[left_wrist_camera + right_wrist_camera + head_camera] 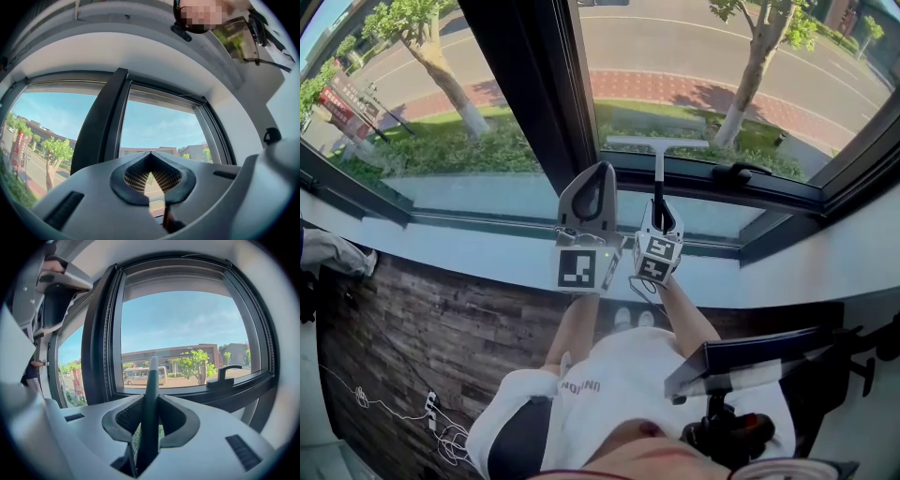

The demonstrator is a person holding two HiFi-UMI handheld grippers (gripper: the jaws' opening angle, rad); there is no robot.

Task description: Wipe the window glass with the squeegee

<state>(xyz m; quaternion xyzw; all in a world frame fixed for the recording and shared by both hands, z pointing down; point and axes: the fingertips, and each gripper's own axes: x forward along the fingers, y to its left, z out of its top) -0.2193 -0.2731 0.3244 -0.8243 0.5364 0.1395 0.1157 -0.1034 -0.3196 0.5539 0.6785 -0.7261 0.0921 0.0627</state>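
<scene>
The squeegee (pixel 657 150) stands upright, its pale blade across the bottom of the right window pane (pixel 722 56) near the lower frame. My right gripper (pixel 659 214) is shut on its dark handle. In the right gripper view the handle (pixel 150 413) rises between the closed pads, and my right gripper (pixel 149 401) points at the glass (pixel 183 333). My left gripper (pixel 599 174) is held beside it, in front of the dark centre post (pixel 530 84), shut and holding nothing. In the left gripper view, my left gripper (pixel 151 157) has its pads meeting against sky.
A black window handle (pixel 739 172) sits on the lower frame right of the squeegee, also the handle (pixel 224 373). The white sill (pixel 469 255) runs below the panes. Cables (pixel 436 422) lie on the wood floor; a dark chair (pixel 750 361) is at right. Someone's leg (pixel 333 251) is at far left.
</scene>
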